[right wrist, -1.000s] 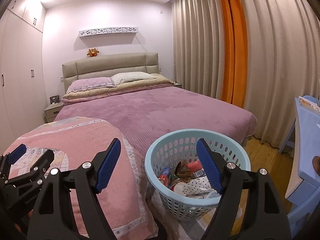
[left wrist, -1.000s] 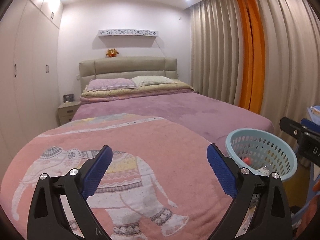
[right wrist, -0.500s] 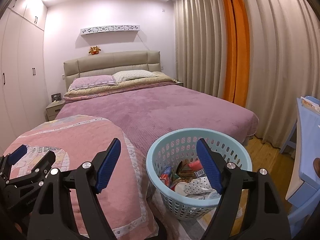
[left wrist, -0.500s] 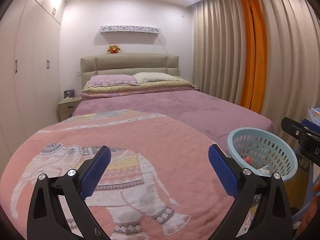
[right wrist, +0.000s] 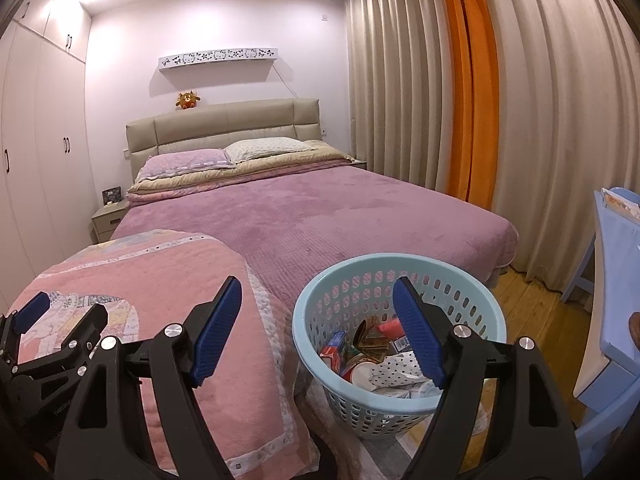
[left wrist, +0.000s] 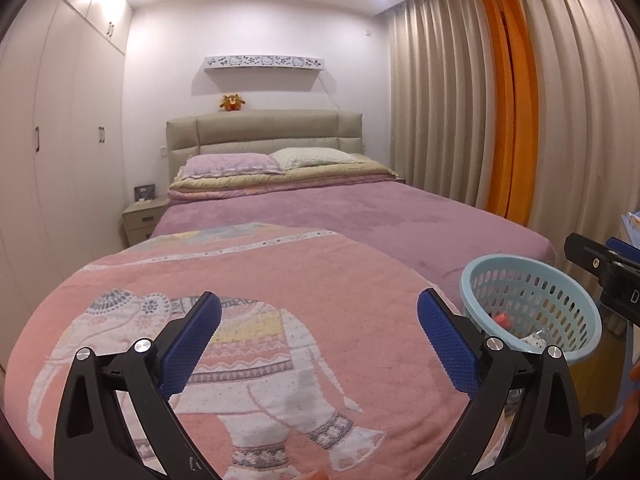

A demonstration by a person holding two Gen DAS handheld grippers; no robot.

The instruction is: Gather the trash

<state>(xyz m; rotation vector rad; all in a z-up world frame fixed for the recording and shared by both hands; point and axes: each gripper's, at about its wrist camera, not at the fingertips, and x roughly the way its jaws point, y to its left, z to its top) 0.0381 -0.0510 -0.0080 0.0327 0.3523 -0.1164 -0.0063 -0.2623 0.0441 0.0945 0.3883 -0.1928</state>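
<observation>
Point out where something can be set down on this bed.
Free: the purple bedspread from the pillows down to the basket, and beside it the pink elephant blanket. Crowded: the basket itself, trash piled in its bottom, and the bed's head under stacked pillows.

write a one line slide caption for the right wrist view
Open right gripper poised empty over a light blue basket of collected trash beside the bed.
</observation>
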